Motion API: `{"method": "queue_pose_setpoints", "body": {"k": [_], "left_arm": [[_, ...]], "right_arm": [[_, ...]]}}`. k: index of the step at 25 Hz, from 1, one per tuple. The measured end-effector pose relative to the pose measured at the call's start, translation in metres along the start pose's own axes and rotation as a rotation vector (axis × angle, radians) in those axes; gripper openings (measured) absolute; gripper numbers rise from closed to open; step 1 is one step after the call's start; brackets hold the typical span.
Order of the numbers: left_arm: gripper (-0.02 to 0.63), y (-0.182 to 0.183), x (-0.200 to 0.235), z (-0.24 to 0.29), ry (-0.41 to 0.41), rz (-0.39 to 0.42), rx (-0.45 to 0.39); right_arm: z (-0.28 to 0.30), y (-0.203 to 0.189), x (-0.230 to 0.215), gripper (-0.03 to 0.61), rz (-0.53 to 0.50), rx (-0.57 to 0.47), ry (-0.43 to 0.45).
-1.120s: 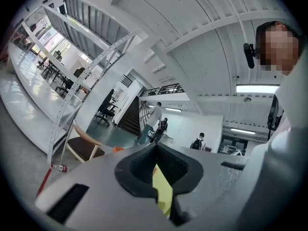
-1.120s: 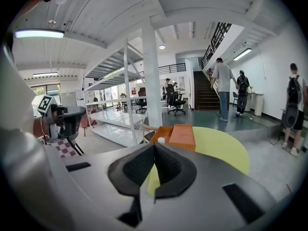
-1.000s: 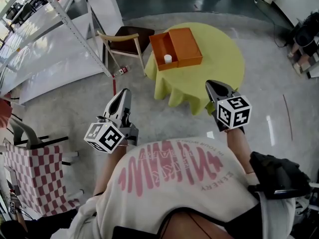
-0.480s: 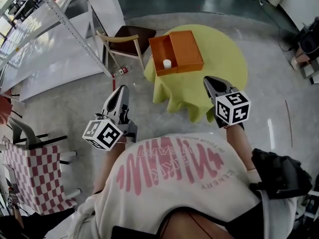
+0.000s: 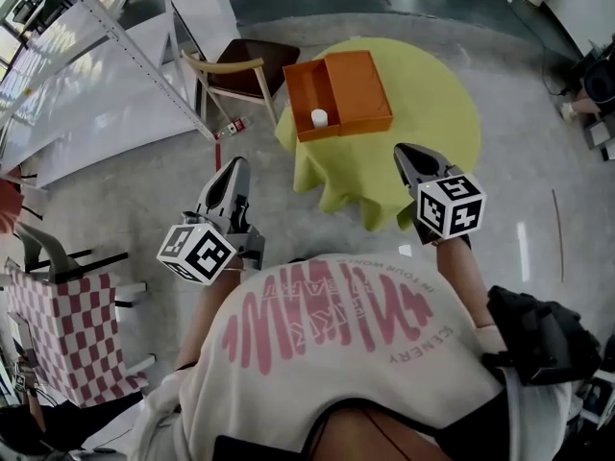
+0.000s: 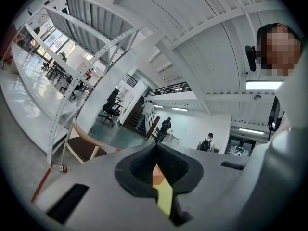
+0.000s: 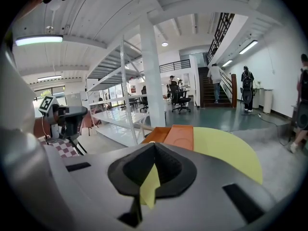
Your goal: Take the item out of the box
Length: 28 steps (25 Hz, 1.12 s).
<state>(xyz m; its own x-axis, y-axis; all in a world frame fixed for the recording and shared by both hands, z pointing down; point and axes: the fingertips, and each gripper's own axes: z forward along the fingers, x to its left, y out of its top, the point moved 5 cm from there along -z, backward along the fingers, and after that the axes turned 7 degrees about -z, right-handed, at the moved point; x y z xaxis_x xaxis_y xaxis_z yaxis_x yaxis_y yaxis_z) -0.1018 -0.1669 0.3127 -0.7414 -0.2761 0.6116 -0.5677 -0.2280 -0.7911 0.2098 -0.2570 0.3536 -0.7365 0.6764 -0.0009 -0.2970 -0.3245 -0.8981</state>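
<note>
Head view: my left gripper (image 5: pixel 237 166) and right gripper (image 5: pixel 408 152) are mid-frame, both apart from the box (image 5: pixel 357 89). The item (image 5: pixel 319 117) sits in the box on the worktop (image 5: pixel 432 94), upper centre.
Left gripper view: my jaws are together and empty.
Right gripper view: my jaws are together and empty, with the box at centre.

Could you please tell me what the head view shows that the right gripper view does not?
Only the head view shows the person's printed shirt, the marker cube on the right gripper, and a clear look at the white item in the open compartment of the orange box. Only the right gripper view shows the staircase with people on it, the office chairs and a ceiling light. Both show the orange box on the yellow table and the right gripper's jaws closed with nothing between them.
</note>
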Motion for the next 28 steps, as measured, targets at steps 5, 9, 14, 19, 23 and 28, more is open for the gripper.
{"method": "queue_pose_setpoints", "body": {"k": [5, 9, 14, 19, 23, 28], "left_arm": [[0.008, -0.011, 0.009, -0.011, 0.049, -0.017, 0.028], [0.008, -0.019, 0.018, -0.013, 0.068, -0.038, 0.053], [0.008, -0.021, 0.038, -0.003, 0.072, -0.064, 0.087], [0.008, -0.014, 0.056, 0.026, 0.042, -0.07, 0.111], [0.008, -0.008, 0.073, 0.048, 0.025, -0.072, 0.143], [0.008, 0.008, 0.107, 0.077, 0.024, -0.09, 0.168]], "right_arm": [[0.01, -0.015, 0.008, 0.005, 0.036, 0.026, 0.037], [0.022, -0.025, 0.02, 0.006, 0.047, 0.048, 0.077], [0.046, -0.033, 0.037, 0.006, 0.064, 0.078, 0.119], [0.072, -0.033, 0.036, 0.006, 0.074, 0.1, 0.123], [0.094, -0.028, 0.033, 0.006, 0.088, 0.115, 0.12], [0.128, -0.019, 0.025, 0.006, 0.113, 0.139, 0.098]]}}
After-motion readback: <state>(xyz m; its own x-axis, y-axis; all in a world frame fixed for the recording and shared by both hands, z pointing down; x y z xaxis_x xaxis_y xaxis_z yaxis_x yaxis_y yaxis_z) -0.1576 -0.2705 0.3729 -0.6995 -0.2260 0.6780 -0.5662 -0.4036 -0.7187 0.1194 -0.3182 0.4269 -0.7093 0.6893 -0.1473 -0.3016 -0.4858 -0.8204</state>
